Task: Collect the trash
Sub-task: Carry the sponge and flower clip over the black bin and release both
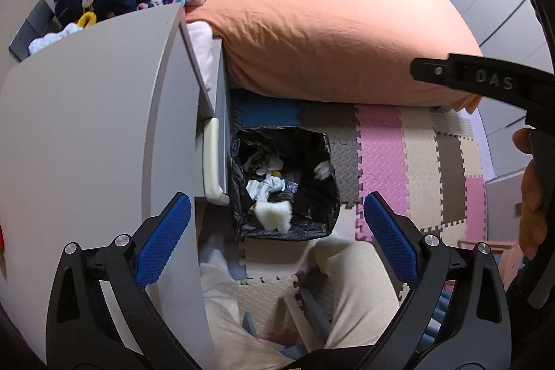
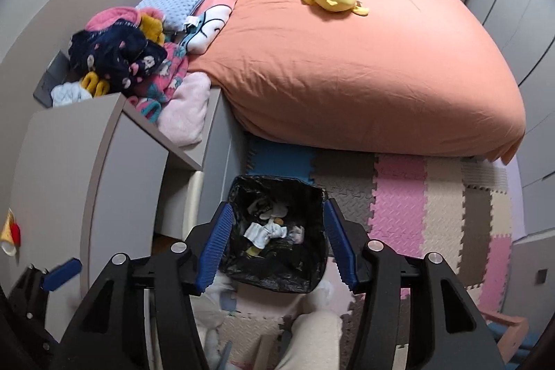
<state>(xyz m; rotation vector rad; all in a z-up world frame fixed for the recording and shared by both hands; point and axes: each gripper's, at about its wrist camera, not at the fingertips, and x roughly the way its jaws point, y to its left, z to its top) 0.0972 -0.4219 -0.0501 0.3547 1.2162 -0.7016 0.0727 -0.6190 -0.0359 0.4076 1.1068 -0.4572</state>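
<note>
a square bin (image 1: 284,182) lined with a crinkled black bag sits on the foam floor mat (image 1: 381,154) beside the bed (image 1: 312,33), holding white crumpled trash (image 1: 267,187). left claw (image 1: 277,231) and right claw (image 2: 275,245) both gape apart, empty.

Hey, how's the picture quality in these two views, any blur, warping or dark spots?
Left wrist view: strong fisheye bending of the desk edge, black corners, bin sharp. Right wrist view: same warping, bed evenly lit, the left gripper at lower left smeared by blur, bin interior dark.
</note>
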